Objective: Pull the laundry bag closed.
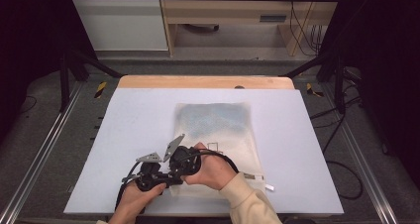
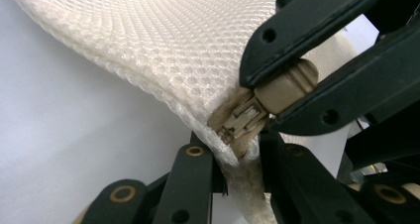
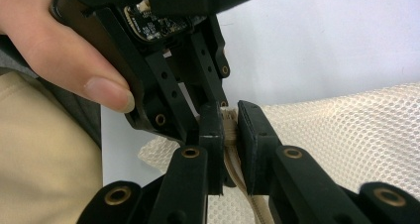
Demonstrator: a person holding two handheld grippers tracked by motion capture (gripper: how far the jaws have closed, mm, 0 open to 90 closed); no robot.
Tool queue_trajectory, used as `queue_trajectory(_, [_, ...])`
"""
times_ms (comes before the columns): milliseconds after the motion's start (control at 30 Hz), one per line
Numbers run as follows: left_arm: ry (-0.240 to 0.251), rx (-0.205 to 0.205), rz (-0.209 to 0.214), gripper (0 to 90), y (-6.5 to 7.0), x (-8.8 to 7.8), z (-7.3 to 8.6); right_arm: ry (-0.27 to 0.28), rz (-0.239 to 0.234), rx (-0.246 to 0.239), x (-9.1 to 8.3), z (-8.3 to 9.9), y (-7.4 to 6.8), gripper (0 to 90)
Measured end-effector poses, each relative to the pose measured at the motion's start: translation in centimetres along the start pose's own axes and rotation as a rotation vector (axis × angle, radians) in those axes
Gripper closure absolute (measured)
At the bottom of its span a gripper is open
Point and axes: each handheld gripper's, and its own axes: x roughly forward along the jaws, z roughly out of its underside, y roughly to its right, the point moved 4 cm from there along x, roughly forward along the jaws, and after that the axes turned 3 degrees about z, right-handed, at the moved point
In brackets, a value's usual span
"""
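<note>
Mesh bag (image 1: 218, 135) lies flat mid-bench (image 1: 124, 135), long axis running away from the person. At its near-left corner both tools meet: left tool (image 2: 237, 157) clenches the corner fabric, right tool (image 3: 229, 135) grips the zipper pull (image 2: 287, 85). Zipper likely runs rightward along the near edge.

I count one mesh bag (image 1: 220, 135) on one counter (image 1: 133, 135), with one zipper pull (image 2: 287, 84) on it. Two tools: left tool (image 1: 148, 177), right tool (image 1: 181, 157). Two hands: left hand (image 1: 136, 196), right hand (image 1: 210, 169).
</note>
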Motion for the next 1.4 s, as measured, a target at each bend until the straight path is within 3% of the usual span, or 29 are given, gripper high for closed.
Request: queue_trajectory(1400, [-0.037,0.040,-0.024,84.3,0.1,-0.1,-0.1,-0.024,-0.016,-0.016,0.0,1.2,0.4,81.8])
